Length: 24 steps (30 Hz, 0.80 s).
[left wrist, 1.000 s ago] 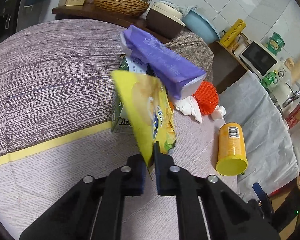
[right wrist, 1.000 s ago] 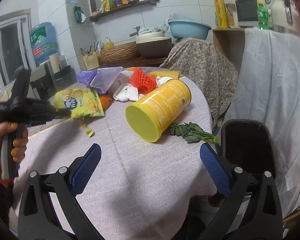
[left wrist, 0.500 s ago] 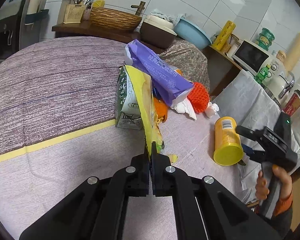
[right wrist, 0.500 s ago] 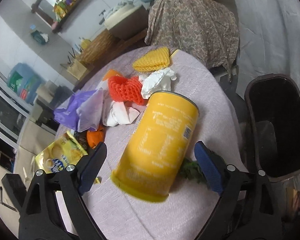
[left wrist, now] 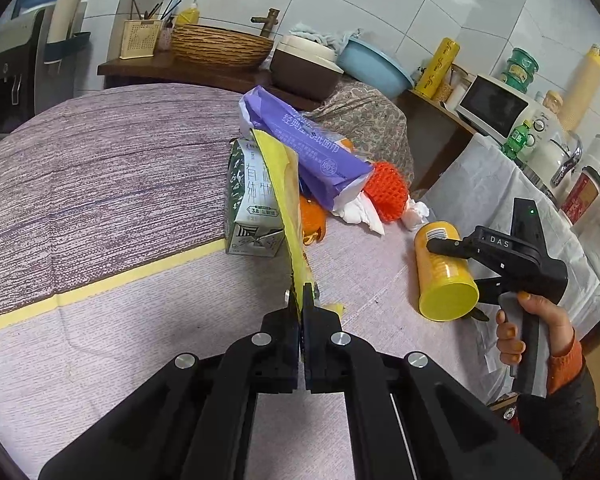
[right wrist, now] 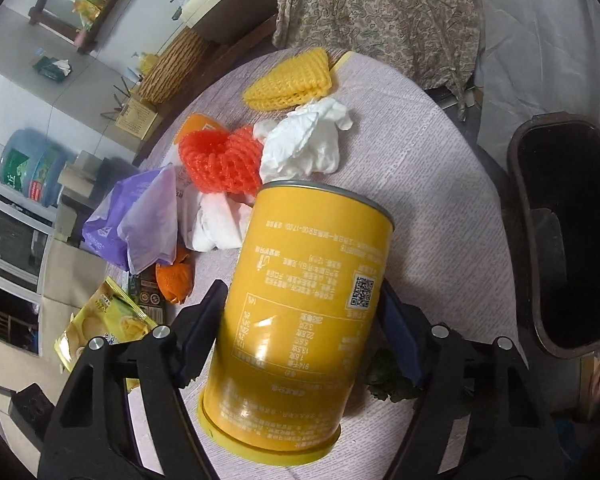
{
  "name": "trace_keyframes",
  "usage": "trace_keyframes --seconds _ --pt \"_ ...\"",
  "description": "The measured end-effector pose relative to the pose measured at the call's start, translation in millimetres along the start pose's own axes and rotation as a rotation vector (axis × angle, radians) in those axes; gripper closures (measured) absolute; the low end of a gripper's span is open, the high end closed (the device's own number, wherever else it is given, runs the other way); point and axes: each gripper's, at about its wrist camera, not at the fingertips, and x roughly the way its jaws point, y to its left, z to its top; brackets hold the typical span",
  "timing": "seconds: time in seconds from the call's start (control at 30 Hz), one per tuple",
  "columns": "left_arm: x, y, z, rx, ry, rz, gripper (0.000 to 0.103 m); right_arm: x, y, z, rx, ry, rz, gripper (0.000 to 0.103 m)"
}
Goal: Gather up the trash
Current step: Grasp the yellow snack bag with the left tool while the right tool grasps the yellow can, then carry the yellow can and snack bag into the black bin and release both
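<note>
My left gripper [left wrist: 301,300] is shut on the bottom edge of a yellow chip bag [left wrist: 285,200] and holds it upright, edge-on, above the table; the bag also shows in the right wrist view [right wrist: 112,320]. A yellow canister [right wrist: 304,312] lies on its side on the table. My right gripper [right wrist: 300,320] is open, with its blue pads on either side of the canister, close to it or just touching. From the left wrist view the right gripper [left wrist: 456,268] straddles the canister [left wrist: 444,272].
Trash pile on the round table [left wrist: 100,184]: milk carton [left wrist: 248,200], purple tissue pack [left wrist: 312,148], orange net [right wrist: 220,160], white tissues [right wrist: 304,140], yellow net [right wrist: 292,76], green leaves [right wrist: 392,376]. A dark bin [right wrist: 560,232] stands beside the table's right edge.
My right gripper has moved in from well back until its pads flank the canister. My left gripper has turned the chip bag edge-on and kept its hold.
</note>
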Motion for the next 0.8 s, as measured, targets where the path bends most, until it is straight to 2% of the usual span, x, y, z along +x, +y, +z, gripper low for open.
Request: trace_keyframes --seconds 0.17,0.3,0.4,0.53,0.67,0.8 --pt "-6 -9 2 0.027 -0.014 0.0 0.101 -5 2 -4 -0.02 -0.006 0.089 0.035" --pt "-13 -21 5 0.058 -0.031 -0.007 0.101 -17 13 -10 -0.07 -0.045 0.144 0.035" --pt "-16 -32 9 0.08 -0.038 -0.017 0.101 -29 21 -14 -0.096 -0.061 0.219 0.035" --pt "-16 -53 15 0.116 -0.034 -0.052 0.101 -55 25 -20 -0.137 -0.119 0.273 0.035" --pt "-11 -83 20 0.173 -0.024 -0.094 0.101 -93 19 -26 -0.214 -0.243 0.225 0.035" --pt "13 -133 25 0.271 0.016 -0.154 0.101 -135 -12 -27 -0.232 -0.376 0.134 0.035"
